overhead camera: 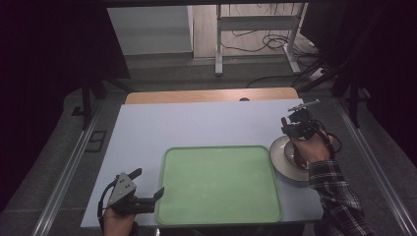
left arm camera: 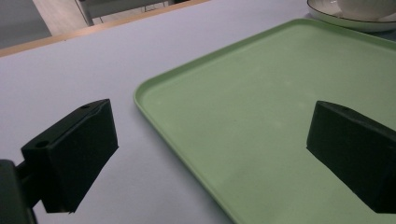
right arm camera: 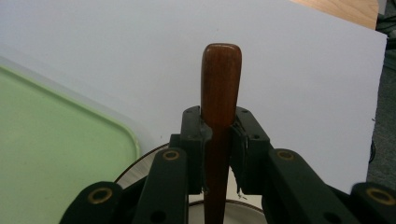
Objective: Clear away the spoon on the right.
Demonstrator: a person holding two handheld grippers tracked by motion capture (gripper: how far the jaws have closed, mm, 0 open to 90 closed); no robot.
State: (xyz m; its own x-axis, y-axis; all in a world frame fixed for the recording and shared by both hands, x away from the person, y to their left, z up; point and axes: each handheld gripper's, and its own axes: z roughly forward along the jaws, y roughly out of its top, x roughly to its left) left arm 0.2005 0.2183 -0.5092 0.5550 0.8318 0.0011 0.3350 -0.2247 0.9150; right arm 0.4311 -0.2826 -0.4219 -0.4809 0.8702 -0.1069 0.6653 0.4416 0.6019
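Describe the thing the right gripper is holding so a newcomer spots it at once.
Start at the green tray, then go to the white plate at its right edge. Above it, the right gripper clamps a slim wooden handle: the only dark brown, round-tipped thing there.

A big green tray (overhead camera: 221, 184) lies flat on the pale bench (overhead camera: 196, 123). At its right edge sits a round white plate (overhead camera: 282, 156), touching the tray or just beside it. The right tongs (overhead camera: 295, 123) are above the plate, in a hand with a checked sleeve (overhead camera: 337, 196). The left tongs (overhead camera: 147, 184) are wide apart, just left of the tray.
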